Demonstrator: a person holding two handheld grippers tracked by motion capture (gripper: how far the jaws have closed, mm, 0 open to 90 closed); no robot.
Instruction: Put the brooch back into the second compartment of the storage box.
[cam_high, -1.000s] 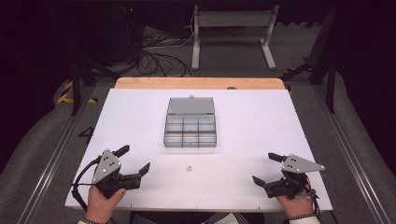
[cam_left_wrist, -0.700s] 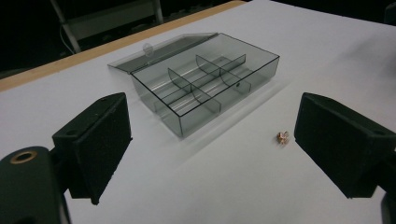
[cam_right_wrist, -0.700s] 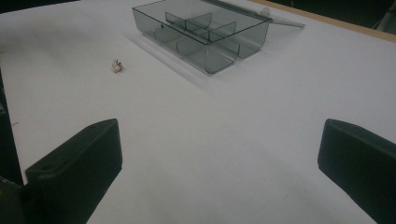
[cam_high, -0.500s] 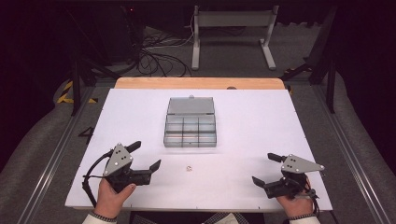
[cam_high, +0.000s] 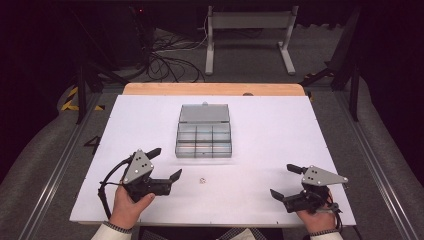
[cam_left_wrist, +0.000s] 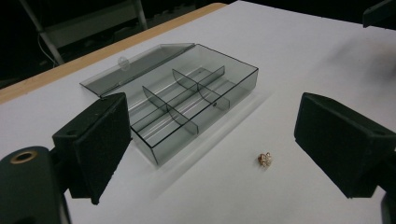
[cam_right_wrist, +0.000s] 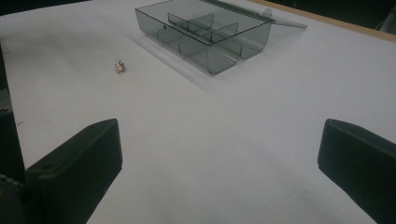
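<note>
White sheeting covers the bench (cam_high: 280, 150), its far edge bare wood, with dark floor and cables beyond. At centre sits a smoky clear plastic organiser box (cam_high: 203, 140), its hinged lid (cam_high: 204, 113) laid open toward the far side, thin dividers splitting it into small compartments that appear empty. Near of the box, apart from it, lies a tiny pale, glinting bead-like trinket (cam_high: 202, 180) on the bare sheet. The left gripper (cam_high: 166, 164), hand-held, points at the trinket from the left, its padded black fingers spread wide and holding nothing. The right gripper (cam_high: 287, 180) rests near the right corner, fingers likewise wide apart and empty.
</note>
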